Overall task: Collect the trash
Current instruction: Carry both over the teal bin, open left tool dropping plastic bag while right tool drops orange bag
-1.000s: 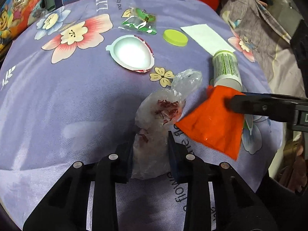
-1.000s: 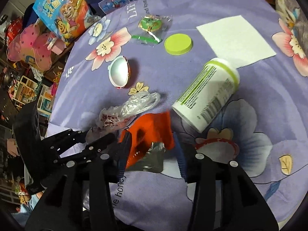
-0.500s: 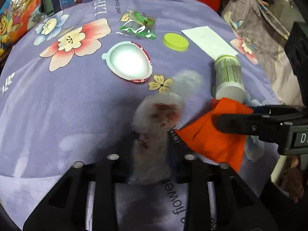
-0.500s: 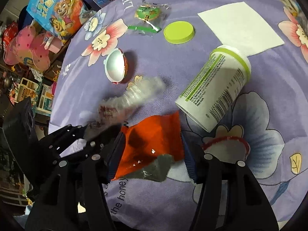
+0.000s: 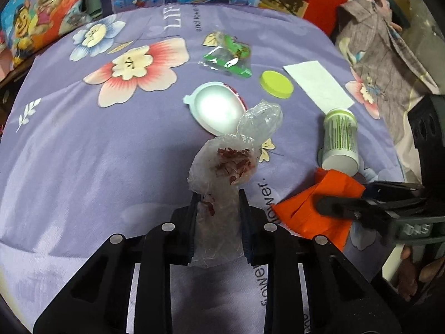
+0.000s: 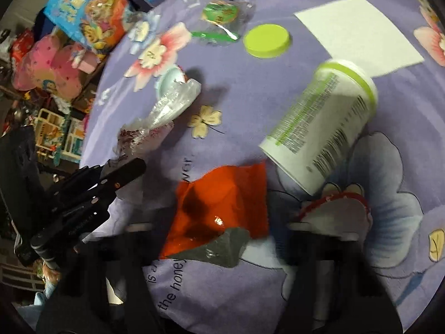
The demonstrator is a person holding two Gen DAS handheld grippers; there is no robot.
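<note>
On your left the purple flowered cloth [image 5: 83, 153] lies bare, so a gripper passes freely there. Ahead, the white egg-shaped shell [image 5: 217, 108], the green wrapper [image 5: 228, 61] and the lime lid [image 5: 276, 84] crowd the middle. To the right, the toppled white bottle [image 5: 339, 139] and the paper sheet [image 5: 319, 85] block the way.
</note>
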